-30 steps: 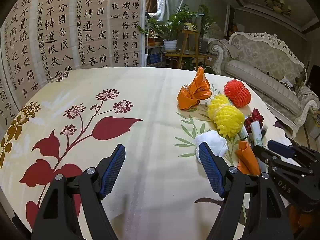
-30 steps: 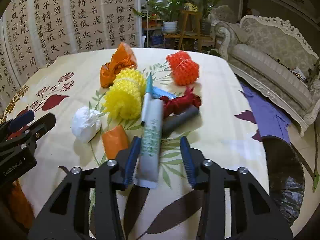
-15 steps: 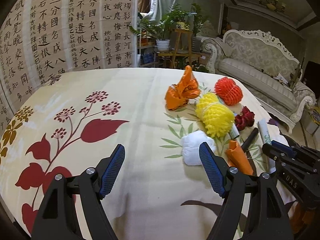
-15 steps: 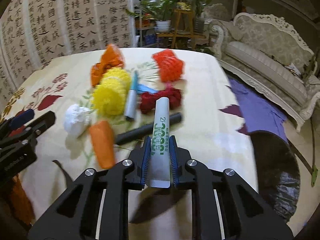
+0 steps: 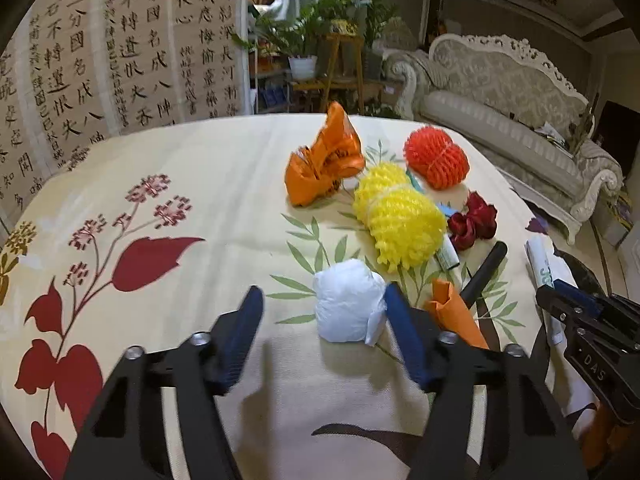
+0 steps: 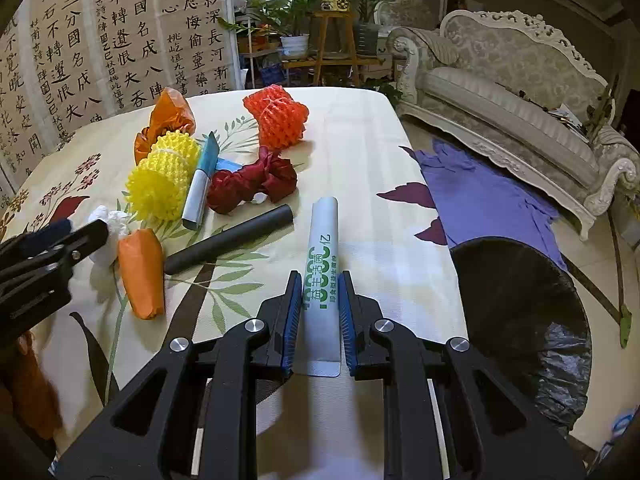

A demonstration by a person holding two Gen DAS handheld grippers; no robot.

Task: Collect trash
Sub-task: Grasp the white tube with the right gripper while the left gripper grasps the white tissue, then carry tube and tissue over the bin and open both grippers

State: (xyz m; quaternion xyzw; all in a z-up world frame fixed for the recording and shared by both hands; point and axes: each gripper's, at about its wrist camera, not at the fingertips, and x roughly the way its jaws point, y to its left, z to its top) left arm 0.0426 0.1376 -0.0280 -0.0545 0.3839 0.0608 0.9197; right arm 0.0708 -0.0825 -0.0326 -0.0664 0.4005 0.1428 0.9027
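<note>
Only your right wrist view shows the black-lined trash bin (image 6: 520,320), at 3 o'clock off the surface (image 6: 360,140) edge. A second ago your right gripper (image 6: 320,312) stood open around the white tube (image 6: 322,280); now it's clamped on it, tube lifted, green print up. Your left gripper (image 5: 324,320) is closing, the white paper wad (image 5: 348,300) between its jaws, only the right pad touching.

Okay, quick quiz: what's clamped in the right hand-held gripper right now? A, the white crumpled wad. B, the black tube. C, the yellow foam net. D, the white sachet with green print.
D: in the right wrist view the right hand-held gripper has its blue pads pressed on both sides of the white sachet with green print.
</note>
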